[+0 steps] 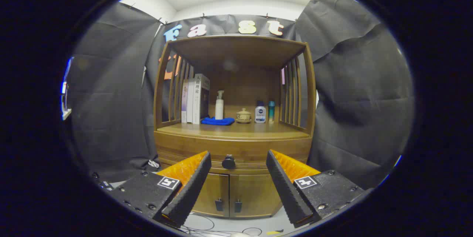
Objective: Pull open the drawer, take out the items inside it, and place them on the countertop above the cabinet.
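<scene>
A wooden cabinet (236,144) stands ahead against the black cloth. Its drawer (184,152) sits closed under the countertop (232,129), with a round black knob (228,161) at its middle. My gripper (238,159) is open, some way in front of the cabinet. The knob shows between my two black ribbed fingers (192,185), slightly nearer the left one, and nothing touches them. The drawer's contents are hidden.
On the countertop stand several books (194,100), a white pump bottle (219,105), a blue cloth (218,121), a small lidded pot (244,115) and two small bottles (260,113). Two lower doors (236,194) sit under the drawer. Cables (221,227) lie on the floor.
</scene>
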{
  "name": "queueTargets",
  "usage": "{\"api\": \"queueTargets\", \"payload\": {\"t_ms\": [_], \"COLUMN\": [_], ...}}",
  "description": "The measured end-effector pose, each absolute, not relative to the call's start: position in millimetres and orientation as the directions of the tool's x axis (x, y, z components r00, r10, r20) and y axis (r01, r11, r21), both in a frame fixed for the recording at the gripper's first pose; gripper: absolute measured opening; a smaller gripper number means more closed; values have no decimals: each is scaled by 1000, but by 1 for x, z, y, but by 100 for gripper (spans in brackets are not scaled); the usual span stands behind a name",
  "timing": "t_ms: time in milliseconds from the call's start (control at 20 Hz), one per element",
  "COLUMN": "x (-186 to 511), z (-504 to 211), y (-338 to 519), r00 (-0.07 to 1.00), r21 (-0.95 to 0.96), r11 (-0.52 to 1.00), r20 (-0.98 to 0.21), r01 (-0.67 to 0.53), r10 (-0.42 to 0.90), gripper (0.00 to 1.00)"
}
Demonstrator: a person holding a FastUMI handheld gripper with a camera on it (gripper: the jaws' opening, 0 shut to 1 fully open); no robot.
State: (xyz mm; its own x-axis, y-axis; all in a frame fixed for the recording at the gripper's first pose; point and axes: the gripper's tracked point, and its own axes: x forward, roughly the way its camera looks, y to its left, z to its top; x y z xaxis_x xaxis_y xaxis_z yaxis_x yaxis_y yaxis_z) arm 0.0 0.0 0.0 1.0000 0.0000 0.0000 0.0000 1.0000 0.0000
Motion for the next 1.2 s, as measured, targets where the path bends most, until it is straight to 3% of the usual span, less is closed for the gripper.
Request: {"api": "queueTargets", "payload": {"t_ms": [900, 1200], "x": [2, 31], "z": [-8, -45], "y": [10, 11], "r00": [999, 1000], "r21": [-3, -25], "r11": [999, 999], "r20": [22, 10], "r01": [-34, -29], "r10": [34, 29], "gripper": [98, 98]}}
